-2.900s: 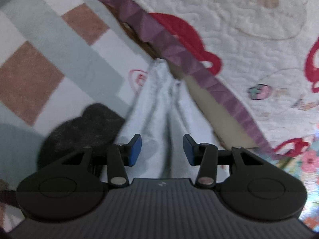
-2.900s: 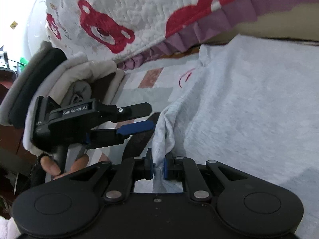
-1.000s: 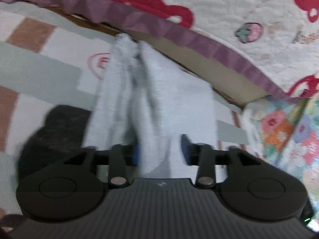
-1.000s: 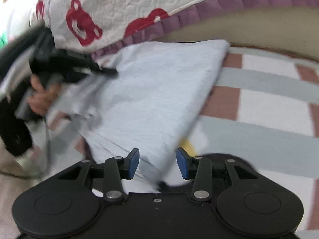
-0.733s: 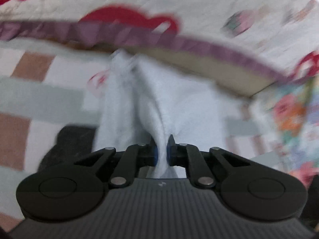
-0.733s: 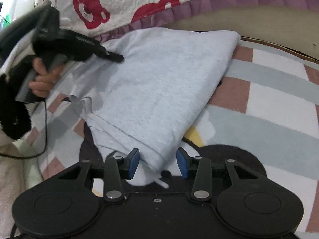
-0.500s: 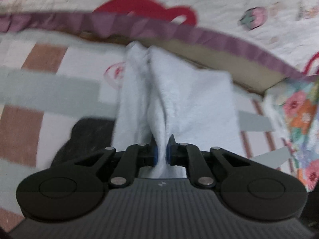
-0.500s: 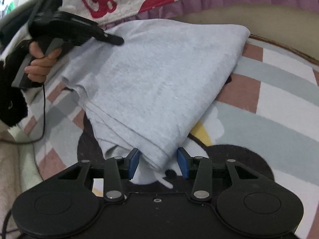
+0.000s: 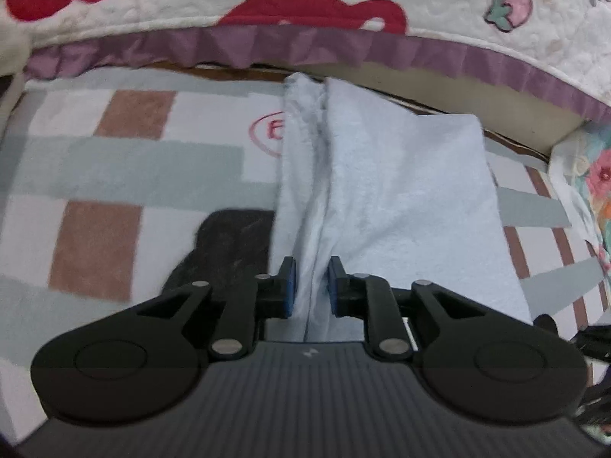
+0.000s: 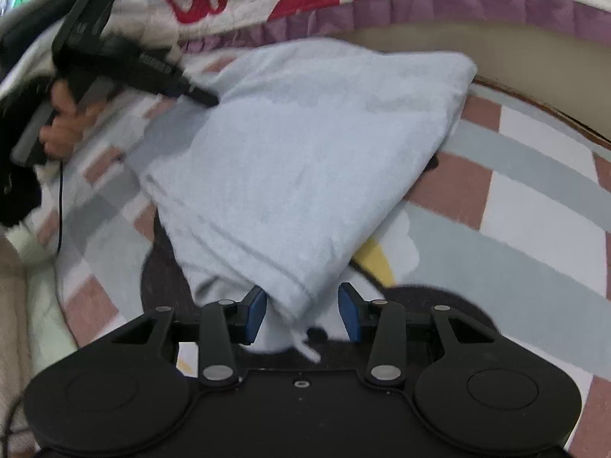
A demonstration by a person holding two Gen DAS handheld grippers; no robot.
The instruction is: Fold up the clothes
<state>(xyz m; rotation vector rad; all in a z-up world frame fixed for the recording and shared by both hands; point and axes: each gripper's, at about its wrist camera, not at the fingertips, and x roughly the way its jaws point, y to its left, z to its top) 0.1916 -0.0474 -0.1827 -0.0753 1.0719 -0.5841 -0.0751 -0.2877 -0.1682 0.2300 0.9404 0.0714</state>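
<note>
Red stamp on rug (image 9: pixel 270 133): right half hidden under the pale grey garment (image 9: pixel 401 191).
Person's hand (image 10: pixel 63 126): blurred, far left, fingers indistinct.
Floral fabric (image 9: pixel 595 175): cut off by right edge.
Garment's near corner (image 10: pixel 282 305): underside hidden, between the right hand-held gripper (image 10: pixel 301 315) jaws.

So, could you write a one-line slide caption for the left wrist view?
Left gripper opening around a ridge of the folded grey garment on a checked rug.

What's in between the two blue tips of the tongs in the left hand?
A bunched fold of the light blue cloth runs between the left tongs, whose jaws are opening. The left wrist view shows it.
</note>
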